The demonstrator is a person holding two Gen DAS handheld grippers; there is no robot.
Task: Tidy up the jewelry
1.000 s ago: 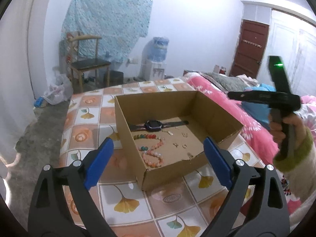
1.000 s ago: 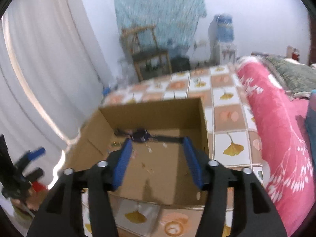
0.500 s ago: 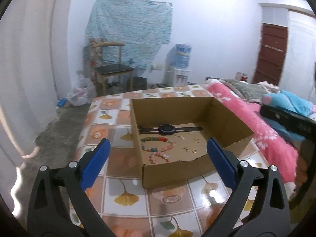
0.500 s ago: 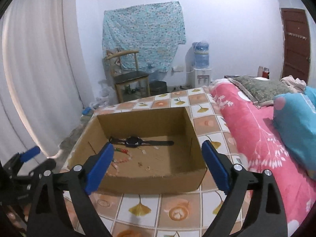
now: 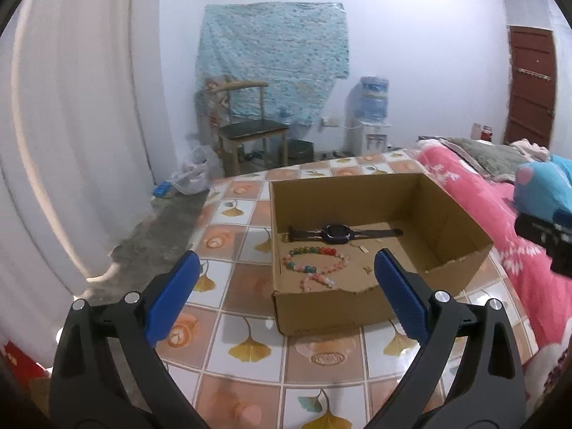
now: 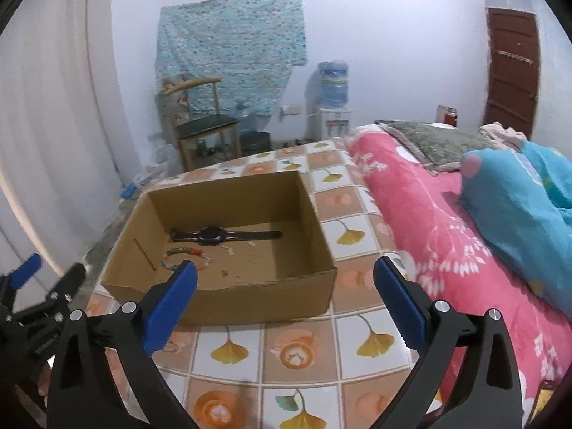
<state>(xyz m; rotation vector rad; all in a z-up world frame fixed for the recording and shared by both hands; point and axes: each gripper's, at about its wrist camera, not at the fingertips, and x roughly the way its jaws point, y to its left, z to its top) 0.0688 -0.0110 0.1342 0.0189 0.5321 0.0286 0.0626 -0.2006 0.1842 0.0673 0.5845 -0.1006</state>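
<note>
An open cardboard box (image 5: 461,228) (image 6: 228,300) stands on a tiled tabletop (image 5: 246,350). Inside lie a black watch (image 5: 338,233) (image 6: 211,235), a coloured bead bracelet (image 5: 314,258) (image 6: 182,254), a pink bead bracelet (image 5: 318,280) and small earrings (image 5: 366,269). My left gripper (image 5: 286,295) is open and empty, held back from the box's near wall. My right gripper (image 6: 286,302) is open and empty, in front of the box's near wall. The left gripper shows at the left edge of the right wrist view (image 6: 25,296).
A bed with a pink blanket (image 6: 447,236) and a blue quilt (image 6: 518,193) lies right of the table. A wooden chair (image 5: 250,132), a water dispenser (image 5: 370,114) and a curtain (image 5: 71,125) stand behind.
Both grippers have pulled back from the box and steadied. The right gripper's jaws have opened wider. The box contents have not moved.
</note>
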